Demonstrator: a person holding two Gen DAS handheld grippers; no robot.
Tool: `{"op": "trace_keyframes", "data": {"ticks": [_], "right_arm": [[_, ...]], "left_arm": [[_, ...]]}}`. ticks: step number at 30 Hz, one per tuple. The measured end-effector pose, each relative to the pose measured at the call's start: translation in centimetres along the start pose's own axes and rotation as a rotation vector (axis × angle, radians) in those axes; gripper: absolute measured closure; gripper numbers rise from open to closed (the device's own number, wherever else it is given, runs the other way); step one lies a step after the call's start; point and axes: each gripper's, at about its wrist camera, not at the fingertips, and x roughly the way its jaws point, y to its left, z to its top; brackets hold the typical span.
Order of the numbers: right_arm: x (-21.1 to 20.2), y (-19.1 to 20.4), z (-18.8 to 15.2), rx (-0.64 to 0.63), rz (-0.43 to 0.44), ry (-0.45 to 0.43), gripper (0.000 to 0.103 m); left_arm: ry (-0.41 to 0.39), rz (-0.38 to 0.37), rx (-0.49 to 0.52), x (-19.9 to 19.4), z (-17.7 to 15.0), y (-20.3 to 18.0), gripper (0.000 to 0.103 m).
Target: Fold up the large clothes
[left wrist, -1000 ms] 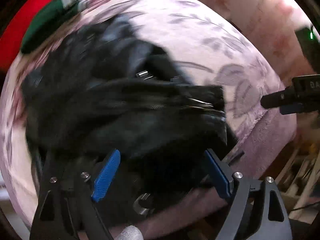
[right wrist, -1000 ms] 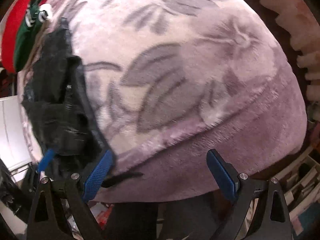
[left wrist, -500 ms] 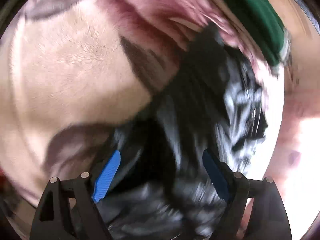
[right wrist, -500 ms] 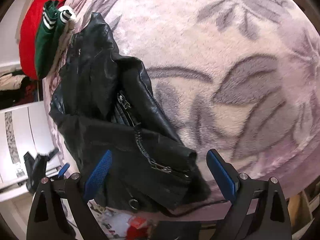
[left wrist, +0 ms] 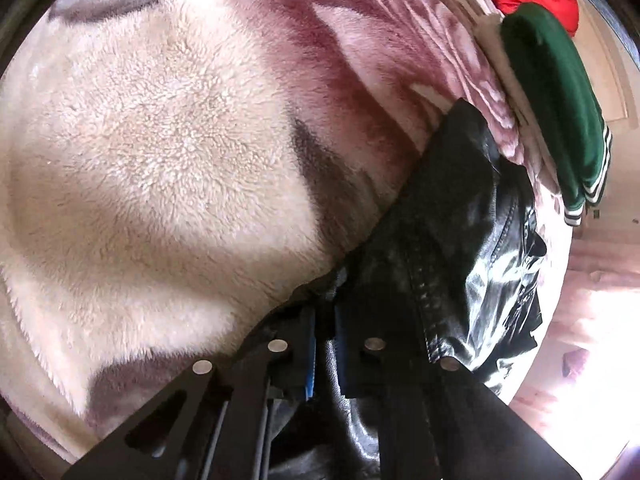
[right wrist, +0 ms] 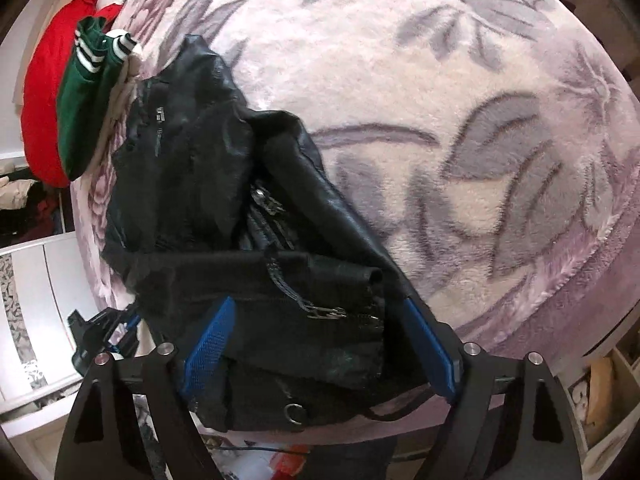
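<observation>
My left gripper (left wrist: 324, 336) has just clamped an edge of the black leather jacket (right wrist: 240, 248), which lies crumpled at the blanket's (right wrist: 440, 100) near edge. My right gripper (right wrist: 320, 344), jaws apart and narrowing, straddles the zip hem. I judge the jacket heavy, limp and slick: grip seams. Only the right view shows the whole garment.

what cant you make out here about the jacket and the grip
- Left wrist view: the black jacket fold pinched in the left gripper is hidden by its closed jaws.
- Right wrist view: the jacket's near hem is covered by the right gripper.
- The green garment is partly under the jacket.
</observation>
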Motion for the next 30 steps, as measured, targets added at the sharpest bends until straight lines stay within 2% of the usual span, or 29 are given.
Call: {"op": "trace_keyframes", "data": {"ticks": [3, 4, 5, 6, 7, 8, 10, 12, 13, 17, 19, 21, 23, 24, 26, 27, 30], "right_arm": [[1.3, 1.5, -0.2, -0.026, -0.013, 0.006, 0.017], [2.0, 1.9, -0.2, -0.037, -0.019, 0.016, 0.021], [3.3, 2.1, -0.2, -0.054, -0.052, 0.038, 0.037], [4.6, 2.2, -0.4, -0.062, -0.082, 0.068, 0.046], [6.2, 1.7, -0.4, -0.062, -0.158, 0.114, 0.065], [7.5, 0.9, -0.6, -0.038, -0.212, 0.151, 0.070], [7.7, 0.4, -0.6, -0.007, -0.203, 0.151, 0.070], [6.9, 1.1, -0.5, -0.019, -0.217, 0.150, 0.070], [6.2, 1.5, -0.6, -0.025, -0.224, 0.134, 0.070], [3.7, 3.8, -0.5, -0.063, -0.212, 0.043, 0.069], [3.2, 5.1, -0.4, -0.090, -0.179, 0.009, 0.069], [3.9, 6.0, -0.1, -0.126, -0.150, 0.019, 0.069], [6.1, 5.7, 0.4, -0.138, -0.191, 0.059, 0.071], [6.9, 5.3, 0.6, -0.129, -0.209, 0.057, 0.075], [8.6, 4.4, 1.3, -0.139, -0.277, 0.062, 0.103], [8.9, 3.9, 1.6, -0.145, -0.320, 0.051, 0.102], [8.1, 3.4, 2.0, -0.088, -0.282, 0.075, 0.101]], "left_arm": [[0.041, -0.042, -0.037, 0.1, 1.2, 0.5, 0.095], [0.064, -0.054, -0.036, -0.1, 1.4, 0.3, 0.093], [0.086, -0.062, -0.015, -0.6, 1.4, 0.1, 0.092], [0.100, -0.061, 0.021, -1.3, 1.4, -0.3, 0.092], [0.109, -0.050, 0.074, -2.2, 1.3, -0.9, 0.092], [0.110, -0.010, 0.140, -3.1, 1.2, -1.6, 0.091], [0.091, 0.045, 0.261, -4.6, 0.9, -3.3, 0.089], [0.047, 0.116, 0.420, -5.8, 0.4, -6.1, 0.082], [0.031, 0.113, 0.480, -5.9, 0.2, -7.3, 0.079], [-0.024, 0.164, 0.646, -2.9, 0.8, -11.3, 0.079], [-0.020, 0.197, 0.680, -0.3, 1.6, -12.2, 0.079], [0.007, 0.252, 0.690, 3.2, 3.0, -12.5, 0.080], [0.051, 0.241, 0.669, 5.5, 4.0, -11.9, 0.080], [0.045, 0.232, 0.671, 5.8, 4.2, -11.9, 0.079], [0.040, 0.235, 0.682, 5.8, 4.1, -12.1, 0.079], [0.041, 0.230, 0.680, 5.7, 4.2, -12.0, 0.079], [0.045, 0.205, 0.656, 4.5, 4.5, -12.0, 0.079]]}}
